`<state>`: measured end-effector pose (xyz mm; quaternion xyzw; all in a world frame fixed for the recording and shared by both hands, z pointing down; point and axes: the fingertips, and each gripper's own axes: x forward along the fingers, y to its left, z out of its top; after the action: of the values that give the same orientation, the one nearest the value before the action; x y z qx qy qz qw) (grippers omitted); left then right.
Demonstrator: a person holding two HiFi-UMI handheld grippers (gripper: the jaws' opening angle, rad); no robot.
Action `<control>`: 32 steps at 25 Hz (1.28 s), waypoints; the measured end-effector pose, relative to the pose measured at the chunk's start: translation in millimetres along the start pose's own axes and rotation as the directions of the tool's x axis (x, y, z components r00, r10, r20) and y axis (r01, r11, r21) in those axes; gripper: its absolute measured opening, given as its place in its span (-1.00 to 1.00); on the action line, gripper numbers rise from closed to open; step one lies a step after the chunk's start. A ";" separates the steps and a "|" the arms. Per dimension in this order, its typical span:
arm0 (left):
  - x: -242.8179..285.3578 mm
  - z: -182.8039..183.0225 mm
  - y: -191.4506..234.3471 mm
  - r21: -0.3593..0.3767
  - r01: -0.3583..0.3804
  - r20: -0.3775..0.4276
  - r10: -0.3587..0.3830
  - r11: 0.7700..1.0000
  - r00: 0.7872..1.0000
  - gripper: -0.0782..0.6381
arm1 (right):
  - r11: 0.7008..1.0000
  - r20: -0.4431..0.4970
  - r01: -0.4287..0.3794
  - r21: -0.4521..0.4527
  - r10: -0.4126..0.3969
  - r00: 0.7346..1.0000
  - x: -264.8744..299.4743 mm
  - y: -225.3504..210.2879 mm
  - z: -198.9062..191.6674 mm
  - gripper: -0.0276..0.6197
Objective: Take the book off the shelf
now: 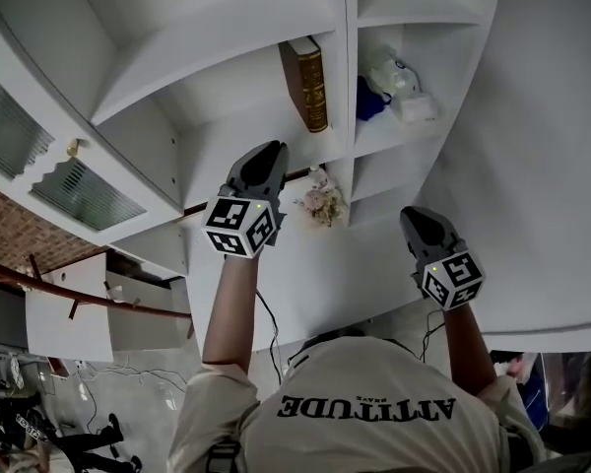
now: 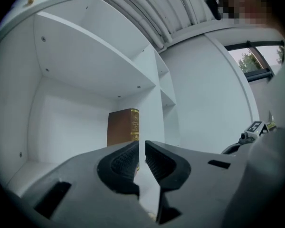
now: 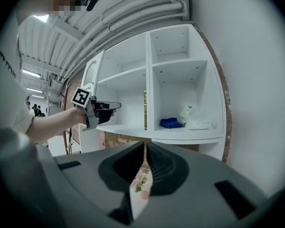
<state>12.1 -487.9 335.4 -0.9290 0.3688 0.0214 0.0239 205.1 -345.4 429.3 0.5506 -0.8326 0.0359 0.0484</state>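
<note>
Brown with a gilt spine, the book stands upright at the right end of its shelf, against the divider. The left claw, closed and empty, points straight at it near the front edge. The right claw, also closed and empty, sits farther off.
</note>
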 end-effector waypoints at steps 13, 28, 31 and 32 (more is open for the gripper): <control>91.6 1.7 39.8 0.018 0.129 -0.068 -0.127 0.992 0.990 -0.28 | 1.000 -0.043 0.021 -0.017 -0.021 0.999 27.9 -3.9 -2.2 -0.81; 152.6 -1.8 45.5 0.062 0.340 -0.148 -0.328 0.938 0.933 0.07 | 0.998 -0.100 0.065 0.005 -0.064 0.993 32.0 -10.2 -23.2 -0.81; 156.0 -2.2 45.9 0.054 0.361 -0.132 -0.351 0.931 0.927 0.06 | 0.997 -0.106 0.073 0.010 -0.072 0.992 29.4 -10.7 -26.0 -0.81; 156.4 -2.4 46.5 0.052 0.366 -0.126 -0.358 0.929 0.925 0.06 | 0.997 -0.108 0.074 0.011 -0.072 0.991 28.7 -10.4 -26.8 -0.81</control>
<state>94.0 -628.8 327.5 -0.9792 0.1923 -0.0502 0.0412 204.6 -372.6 459.4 0.5784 -0.8077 0.0700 0.0904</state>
